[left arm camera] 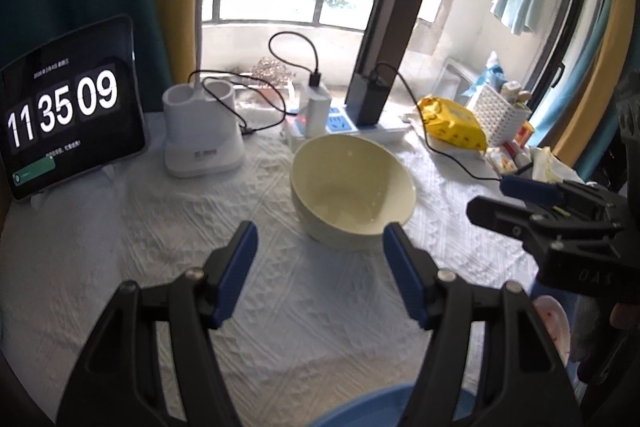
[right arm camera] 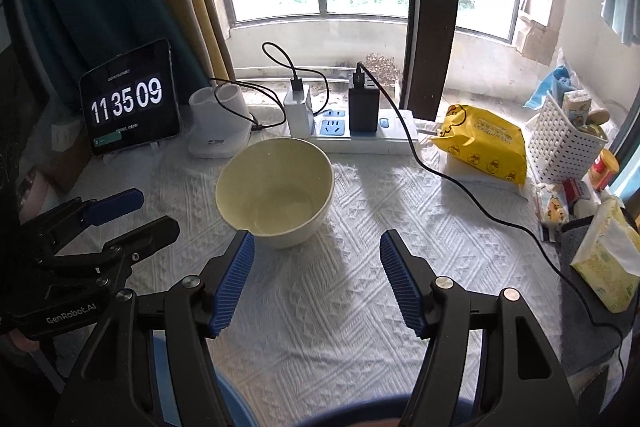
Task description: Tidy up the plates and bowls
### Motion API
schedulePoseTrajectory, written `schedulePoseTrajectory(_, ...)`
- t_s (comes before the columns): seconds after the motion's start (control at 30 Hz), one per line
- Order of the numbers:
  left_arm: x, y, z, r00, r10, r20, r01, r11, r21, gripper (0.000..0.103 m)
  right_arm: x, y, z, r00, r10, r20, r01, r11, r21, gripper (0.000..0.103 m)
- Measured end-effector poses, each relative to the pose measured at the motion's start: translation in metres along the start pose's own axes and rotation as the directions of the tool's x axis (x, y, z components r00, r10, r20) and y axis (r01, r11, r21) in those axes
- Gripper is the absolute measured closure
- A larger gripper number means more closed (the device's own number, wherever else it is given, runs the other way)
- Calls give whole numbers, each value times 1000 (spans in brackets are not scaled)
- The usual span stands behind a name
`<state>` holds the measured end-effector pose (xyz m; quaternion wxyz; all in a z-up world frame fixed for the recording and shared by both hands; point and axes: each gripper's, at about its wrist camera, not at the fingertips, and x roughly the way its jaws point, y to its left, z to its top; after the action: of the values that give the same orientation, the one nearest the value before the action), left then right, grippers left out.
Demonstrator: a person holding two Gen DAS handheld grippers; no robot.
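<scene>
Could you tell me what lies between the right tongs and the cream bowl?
Only bare white tablecloth separates the open right tongs from the cream bowl, seen in the right wrist view.

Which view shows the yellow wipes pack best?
The right wrist view: the yellow wipes pack lies whole and sharp, its duck print visible. The left wrist view shows the pack smaller, near the white basket, with a black cable crossing its left edge.

- I am seeing the cream bowl (right arm camera: 275, 187) looking smooth and glossy, like glazed ceramic or plastic.
- It is sitting on a white tablecloth (right arm camera: 340, 307), matt, with a raised woven texture.
- My right gripper (right arm camera: 316, 279) is showing ribbed blue pads (right arm camera: 400, 281) on matt black plastic arms.
- Right of the bowl, a yellow packet (right arm camera: 480, 143) is looking like shiny film.
</scene>
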<state>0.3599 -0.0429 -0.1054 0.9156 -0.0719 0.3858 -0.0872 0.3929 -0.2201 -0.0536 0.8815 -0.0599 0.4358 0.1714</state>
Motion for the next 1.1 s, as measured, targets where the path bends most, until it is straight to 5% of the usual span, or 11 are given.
schedulePoseTrajectory(0.63, 67, 22, 6, 997, 8, -74, -11, 999, -33, 37, 62, -15, 14, 997, -7, -76, 13, 997, 82, 56)
schedulePoseTrajectory(0.97, 74, 18, 9, 996, -22, -83, 19, 999, -37, 38, 78, -16, 18, 991, 36, -127, -16, 988, 151, 57)
schedulePoseTrajectory(1.1, 76, 17, 11, 996, -21, -91, 18, 999, -34, 49, 88, -15, 18, 985, 41, -166, -14, 987, 160, 57)
